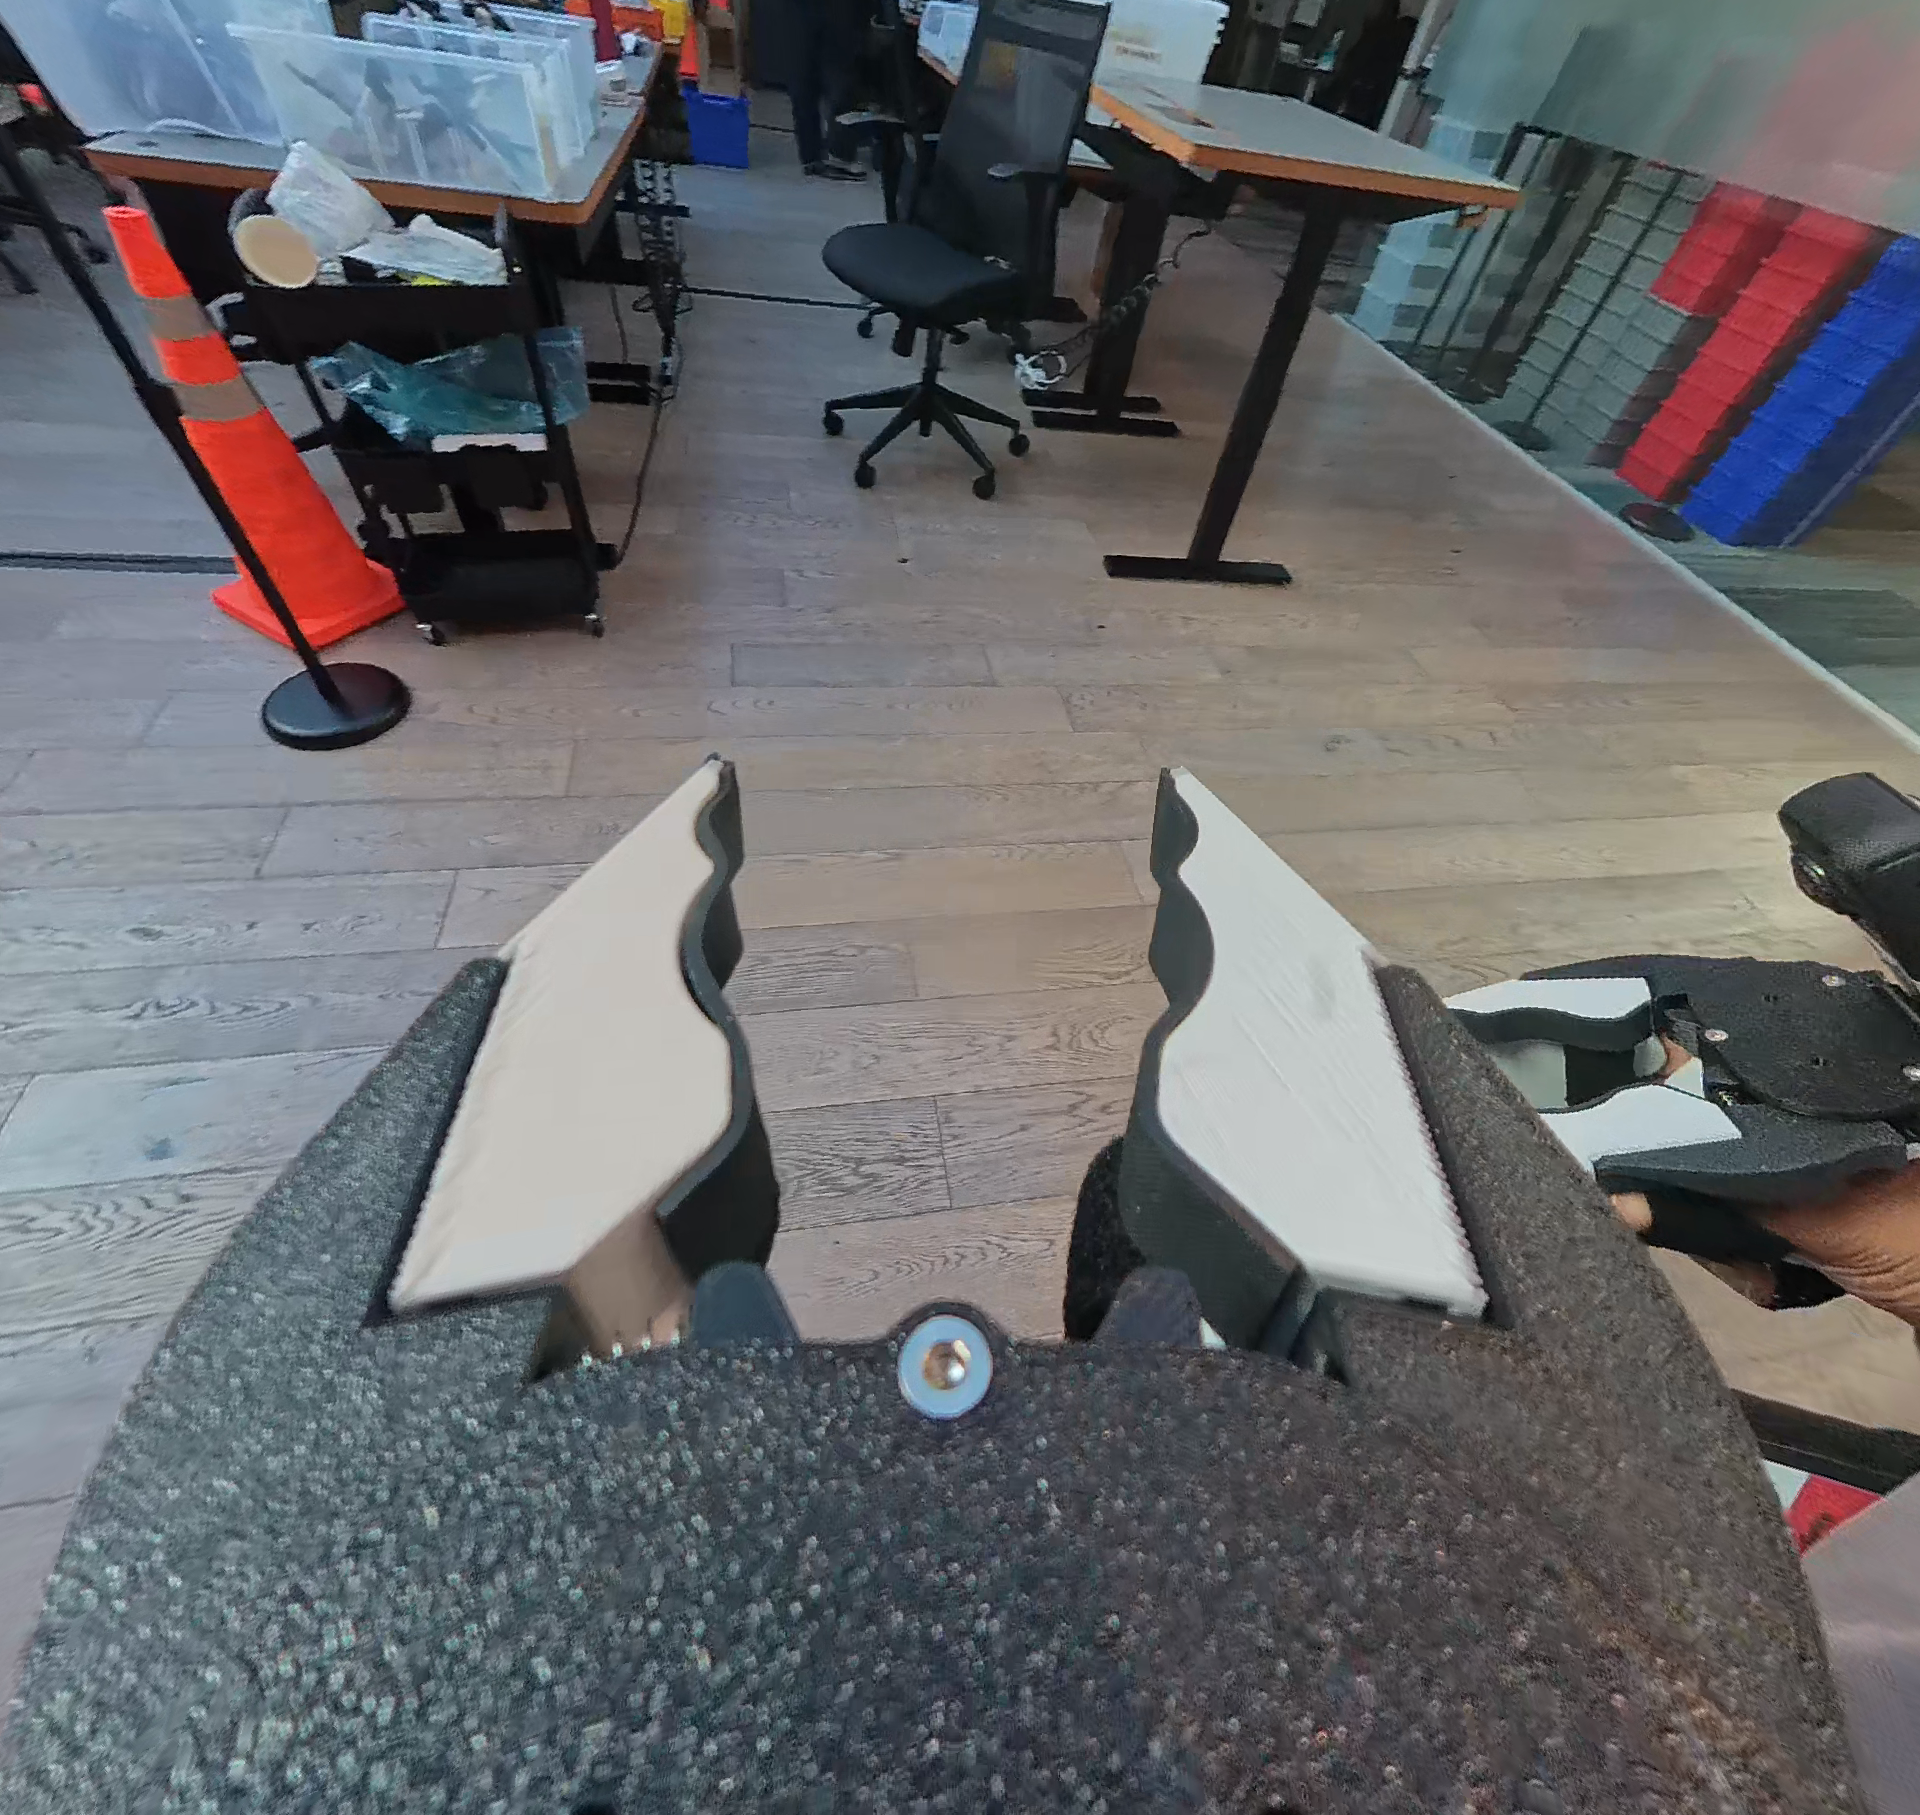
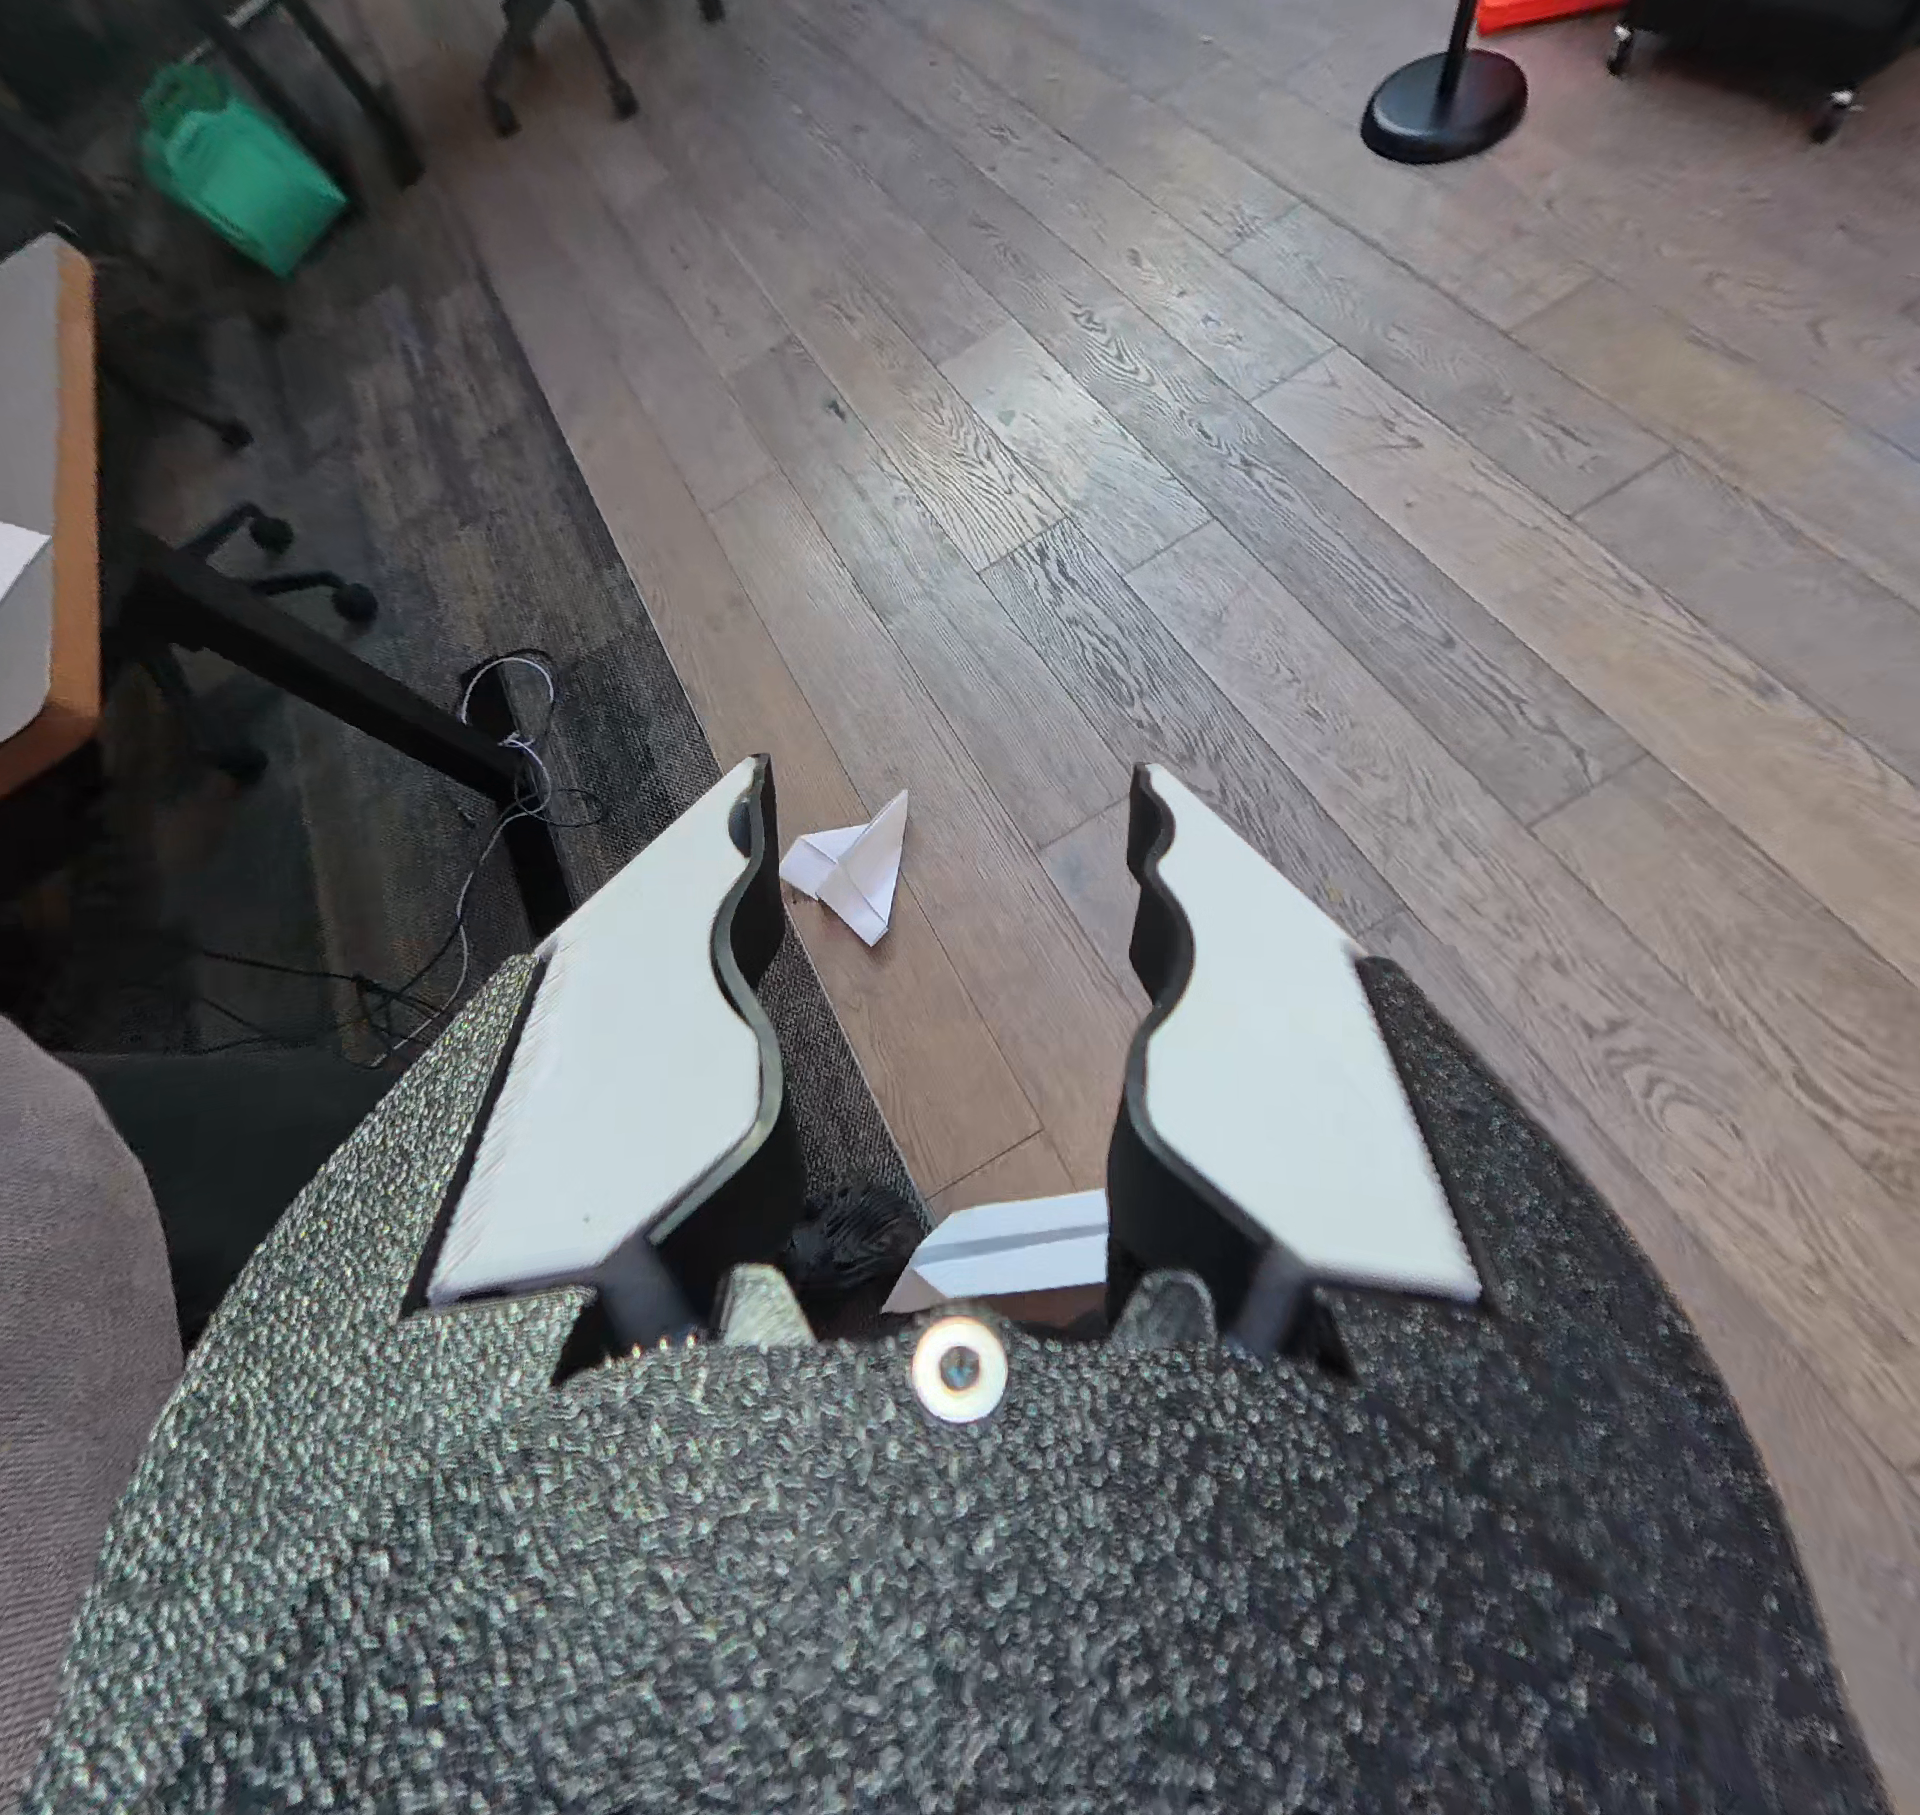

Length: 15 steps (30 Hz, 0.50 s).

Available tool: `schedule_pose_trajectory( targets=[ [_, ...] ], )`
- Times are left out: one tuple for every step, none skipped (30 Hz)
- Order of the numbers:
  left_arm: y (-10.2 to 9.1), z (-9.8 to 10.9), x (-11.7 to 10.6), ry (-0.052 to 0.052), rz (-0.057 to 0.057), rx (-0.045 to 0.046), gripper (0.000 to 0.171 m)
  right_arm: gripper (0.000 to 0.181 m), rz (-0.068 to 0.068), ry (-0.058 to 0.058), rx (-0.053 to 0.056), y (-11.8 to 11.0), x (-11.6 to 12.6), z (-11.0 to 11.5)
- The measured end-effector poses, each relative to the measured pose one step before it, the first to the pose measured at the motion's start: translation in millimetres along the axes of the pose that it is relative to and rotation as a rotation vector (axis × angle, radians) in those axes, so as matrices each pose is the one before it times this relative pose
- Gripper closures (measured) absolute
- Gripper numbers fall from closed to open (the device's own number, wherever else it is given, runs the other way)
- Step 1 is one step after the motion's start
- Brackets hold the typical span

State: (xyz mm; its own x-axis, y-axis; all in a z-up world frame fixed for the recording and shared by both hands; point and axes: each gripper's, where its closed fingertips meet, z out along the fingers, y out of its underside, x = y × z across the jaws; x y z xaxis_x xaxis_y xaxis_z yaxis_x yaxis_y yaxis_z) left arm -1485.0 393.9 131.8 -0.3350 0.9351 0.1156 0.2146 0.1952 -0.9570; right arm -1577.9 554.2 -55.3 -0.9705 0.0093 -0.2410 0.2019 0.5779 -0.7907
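The left gripper (image 1: 940, 778) hangs with fingers spread wide, gripping nothing, above bare plank floor (image 1: 935, 622). The right gripper (image 2: 951, 778) is likewise spread and empty. A white folded sheet (image 2: 1013, 1256) sits low between its fingers, mostly hidden by the gripper body. Farther out on the floor lies a folded paper plane (image 2: 857, 866), its left end cut off behind the left finger. Beyond the left gripper stand an orange cone (image 1: 255, 435), a black office chair (image 1: 956, 259) and cluttered desks.
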Motion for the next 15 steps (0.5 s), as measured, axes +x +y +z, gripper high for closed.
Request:
schedule_pose_trajectory(
  targets=[
    [-3.56, 5.17, -6.26, -0.0487, -0.0028, 0.00294, 0.093, 0.115, -0.024, -0.0248, 0.0164, -11.2, 13.93, 5.64],
    [-5.47, 4.55, -6.85, -0.0583, 0.001, 0.00861, 0.093, 0.115, -0.0323, -0.0252, 0.016, -11.57, 15.22, 4.63],
    [-6.82, 3.55, -7.57, -0.0666, -0.0052, 0.0109, 0.093, 0.115, -0.0322, -0.026, 0.0016, -9.97, 16.4, 3.45],
    [-7.35, 2.6, -7.57, -0.0703, -0.023, 0.00477, 0.094, 0.113, -0.0272, -0.0286, -0.0046, -10.24, 16.49, 1.49],
    [-9.34, 0.87, -6.37, -0.0647, -0.0386, 0.00532, 0.094, 0.112, -0.0314, -0.0212, 0.013, -14.03, 17.26, -1.57],
    [-11.92, -1.36, -5.07, -0.0595, -0.0369, 0.01914, 0.094, 0.112, -0.04, -0.0143, 0.0227, -15.07, 18.19, -3.47],
    [-12.15, -2.66, -4.43, -0.0543, -0.0234, 0.02512, 0.094, 0.111, -0.0425, -0.0116, 0.0109, -12.31, 18.78, -3.83],
    [-9.08, -2.62, -3.78, -0.0467, -0.0087, 0.01288, 0.094, 0.11, -0.0385, -0.0034, 0.0108, -10.85, 19.65, -4.58],
    [-5.35, -2.47, -4.21, -0.0442, 0.0017, -0.00203, 0.094, 0.109, -0.0305, 0.001, 0.018, -10.36, 19.43, -5.64],
    [-2.97, -2.61, -5.01, -0.0451, 0.0026, -0.00672, 0.094, 0.109, -0.0185, 0.0028, 0.0159, -8.45, 18.78, -5.72],
    [-2.0, -2.66, -5.1, -0.0417, -0.0025, -0.00498, 0.094, 0.109, -0.0086, 0.0028, 0.0102, -6.03, 17.74, -5.12],
    [-0.95, -2.58, -5.22, -0.0394, -0.0049, -0.00381, 0.094, 0.109, -0.0024, 0.0009, 0.005, -4.12, 16.02, -4.06],
    [-0.35, -1.99, -5.66, -0.039, -0.0042, -0.0026, 0.094, 0.109, -0.0023, 0.0007, 0.0022, -2.97, 14.39, -2.32],
    [0.06, -1.25, -5.48, -0.0352, -0.0055, -0.00003, 0.095, 0.11, -0.0043, 0.0002, -0.0016, -2.28, 12.56, -0.04],
    [0.21, -0.28, -5.17, -0.0301, -0.0095, 0.00127, 0.095, 0.11, -0.0064, -0.0049, -0.0038, -2.52, 9.81, 2.52]
  ],
)
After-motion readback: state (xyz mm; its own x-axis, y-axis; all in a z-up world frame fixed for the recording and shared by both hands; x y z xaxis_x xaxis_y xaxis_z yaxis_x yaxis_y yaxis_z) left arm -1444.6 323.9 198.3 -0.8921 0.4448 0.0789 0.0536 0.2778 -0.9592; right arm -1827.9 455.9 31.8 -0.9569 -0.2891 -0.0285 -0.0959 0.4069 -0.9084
